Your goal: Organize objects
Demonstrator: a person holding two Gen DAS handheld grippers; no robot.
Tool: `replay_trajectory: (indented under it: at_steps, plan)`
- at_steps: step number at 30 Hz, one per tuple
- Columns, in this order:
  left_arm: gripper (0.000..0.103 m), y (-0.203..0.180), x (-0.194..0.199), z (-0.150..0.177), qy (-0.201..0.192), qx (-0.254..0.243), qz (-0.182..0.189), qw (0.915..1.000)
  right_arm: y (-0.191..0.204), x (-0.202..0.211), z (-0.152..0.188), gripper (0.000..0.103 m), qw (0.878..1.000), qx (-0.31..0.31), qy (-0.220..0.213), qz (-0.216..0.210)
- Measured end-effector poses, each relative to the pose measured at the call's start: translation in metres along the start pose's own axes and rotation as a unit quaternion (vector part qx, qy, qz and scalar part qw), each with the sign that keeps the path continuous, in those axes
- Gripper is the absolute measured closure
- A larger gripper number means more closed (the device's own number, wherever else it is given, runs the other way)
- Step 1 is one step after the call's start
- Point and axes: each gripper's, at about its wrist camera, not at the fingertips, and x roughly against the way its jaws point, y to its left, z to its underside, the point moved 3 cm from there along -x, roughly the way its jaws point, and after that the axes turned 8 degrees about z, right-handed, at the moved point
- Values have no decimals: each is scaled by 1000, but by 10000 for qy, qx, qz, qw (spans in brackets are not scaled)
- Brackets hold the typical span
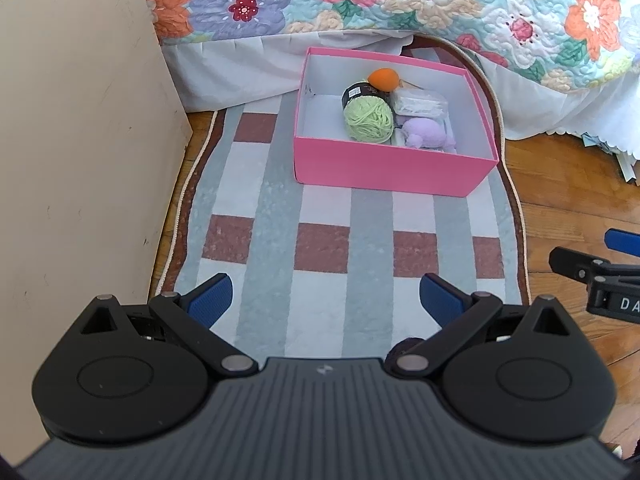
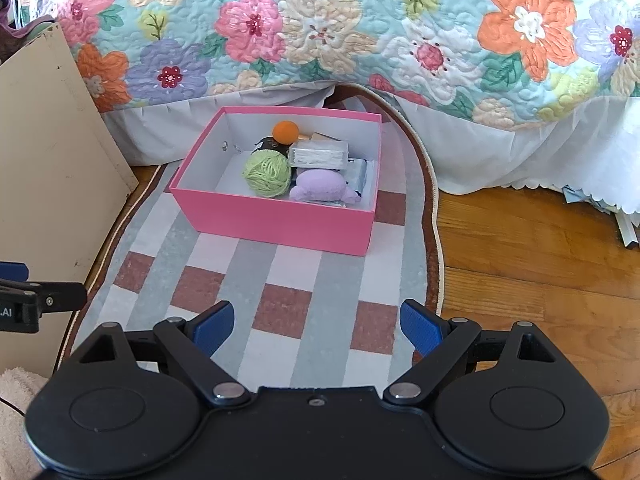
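Both grippers hang over the checkered rug [image 1: 320,208], jaws spread wide with nothing between them: left gripper [image 1: 326,300], right gripper [image 2: 316,326]. The pink box [image 2: 280,220] sits further up the rug, holding green yarn [image 2: 267,173] and a purple plush [image 2: 320,186].

The left hand-held gripper [image 1: 326,300] tilts steeply downward, its blue-padded fingers [image 1: 211,294] spread wide with nothing between them. The right hand-held gripper [image 2: 316,326] is tilted the same way, its jaws likewise wide apart and empty. The two sit side by side, near each other.
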Motion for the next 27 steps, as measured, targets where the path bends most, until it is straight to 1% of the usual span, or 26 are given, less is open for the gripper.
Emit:
replay_trajectory:
  at_steps: [6, 17, 24, 27]
  plan:
    - [1, -2, -2, 1, 48, -14, -97, 9999, -3, 0, 1, 11, 10000, -60, 37, 28]
    - [1, -5, -1, 2, 35, -136, -153, 9998, -7, 2, 3, 11, 9999, -99, 61, 70]
    - [1, -1, -2, 2, 75, -189, -155, 9997, -7, -1, 3, 11, 9999, -57, 98, 83]
    - [1, 2, -3, 1, 119, -245, -236, 9994, -7, -1, 3, 11, 9999, -33, 108, 106]
